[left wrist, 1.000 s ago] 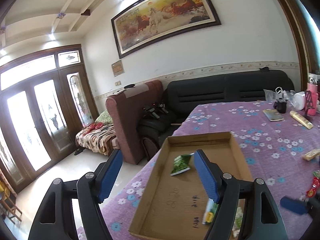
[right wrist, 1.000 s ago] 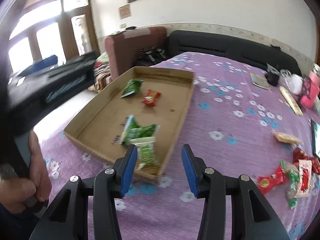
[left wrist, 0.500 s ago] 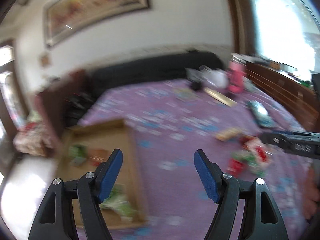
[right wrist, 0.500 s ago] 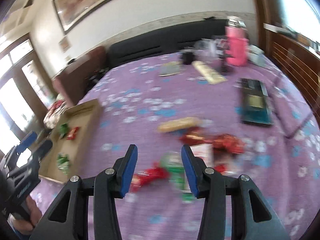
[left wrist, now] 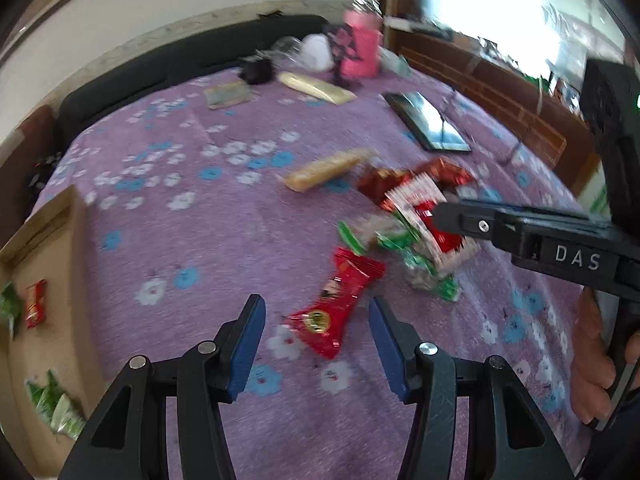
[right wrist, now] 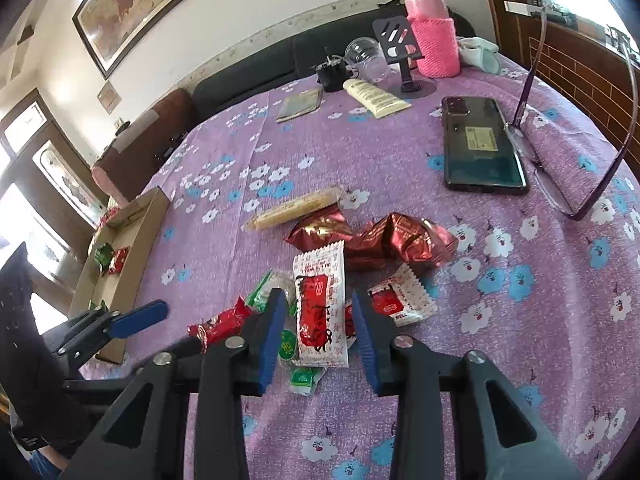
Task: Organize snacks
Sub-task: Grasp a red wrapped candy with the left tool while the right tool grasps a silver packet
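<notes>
Nearest, the left tongs [left wrist: 316,336] hung over the purple flowered cloth of the bench [left wrist: 224,224], jaws closing but not yet touching the long red snack packet [left wrist: 336,304] that lay on the cloth between and just beyond its blue pads. The right tongs [right wrist: 318,330] pointed down at the snack pile, jaws also closing, with a white-and-red sachet [right wrist: 320,312] lying between the pads; the pads did not appear to press on it. A second white-and-red sachet [right wrist: 400,300] lay just right of it, and green packets [right wrist: 302,376] showed underneath and at the near edge. A person's hand [left wrist: 592,364] held the right tool's handle at the right of the left wrist view.

Farther on, crumpled dark red foil packets [right wrist: 376,236] sat at the far side of the pile, with a long pale biscuit stick [right wrist: 296,208] just beyond them. At the left, the cardboard tray [right wrist: 124,256] held a green packet [right wrist: 103,254] and a small red one [right wrist: 118,260] side by side, and more green packets at its near end in the left wrist view.

Farther right lay a dark phone [right wrist: 480,152] and, beside it, glasses [right wrist: 560,184]. At the far edge stood a pink-sleeved bottle [right wrist: 434,40], a clear cup [right wrist: 364,56], a black phone stand [right wrist: 404,60] and a cream tube [right wrist: 376,98].
</notes>
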Available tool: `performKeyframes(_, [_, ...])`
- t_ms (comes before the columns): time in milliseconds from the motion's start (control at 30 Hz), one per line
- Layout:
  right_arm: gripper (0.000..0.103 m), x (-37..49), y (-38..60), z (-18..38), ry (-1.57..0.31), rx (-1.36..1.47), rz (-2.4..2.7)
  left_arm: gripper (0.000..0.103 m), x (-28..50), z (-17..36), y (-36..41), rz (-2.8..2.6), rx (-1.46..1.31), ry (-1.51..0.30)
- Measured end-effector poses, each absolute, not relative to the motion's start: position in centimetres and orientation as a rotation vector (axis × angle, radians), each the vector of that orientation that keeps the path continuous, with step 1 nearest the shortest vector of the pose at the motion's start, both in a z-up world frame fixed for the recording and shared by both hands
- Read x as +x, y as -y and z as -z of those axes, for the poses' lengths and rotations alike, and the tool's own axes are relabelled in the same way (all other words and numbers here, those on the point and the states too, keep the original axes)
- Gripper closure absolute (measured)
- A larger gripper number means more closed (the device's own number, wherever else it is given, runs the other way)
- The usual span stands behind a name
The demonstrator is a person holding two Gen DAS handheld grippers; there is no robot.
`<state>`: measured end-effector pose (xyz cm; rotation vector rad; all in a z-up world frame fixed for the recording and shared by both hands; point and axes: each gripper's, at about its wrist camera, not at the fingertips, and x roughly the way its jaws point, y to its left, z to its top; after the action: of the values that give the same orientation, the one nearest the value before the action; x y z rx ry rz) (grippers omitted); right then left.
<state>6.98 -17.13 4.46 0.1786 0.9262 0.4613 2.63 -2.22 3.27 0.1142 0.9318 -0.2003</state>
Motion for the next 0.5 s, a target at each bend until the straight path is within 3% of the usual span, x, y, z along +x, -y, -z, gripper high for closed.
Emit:
performKeyframes(167, [0.075,6.6,16.0,-4.2,-0.912,0.095,-0.448,0.046,3.1,-1.8,3.0,0.193,0.143,-0.956])
performKeyframes(267, [0.083,6.3,15.3,-4.2,-0.896,0.038,-0.44,0.047,3.2,-1.6,2.4,0.202,0.11,-0.946])
performKeyframes(333, [0.089,6.1,14.8,-3.9,-0.9,0.014,-0.453,0.053,3.3,-1.6,2.0,0.19,0.097,-0.94])
performKeyframes(500, [0.091,5.4,14.2,-4.1,-0.861,-0.033,-0.446,0.069,3.1,-1.6,1.6,0.173,0.084,-0.916])
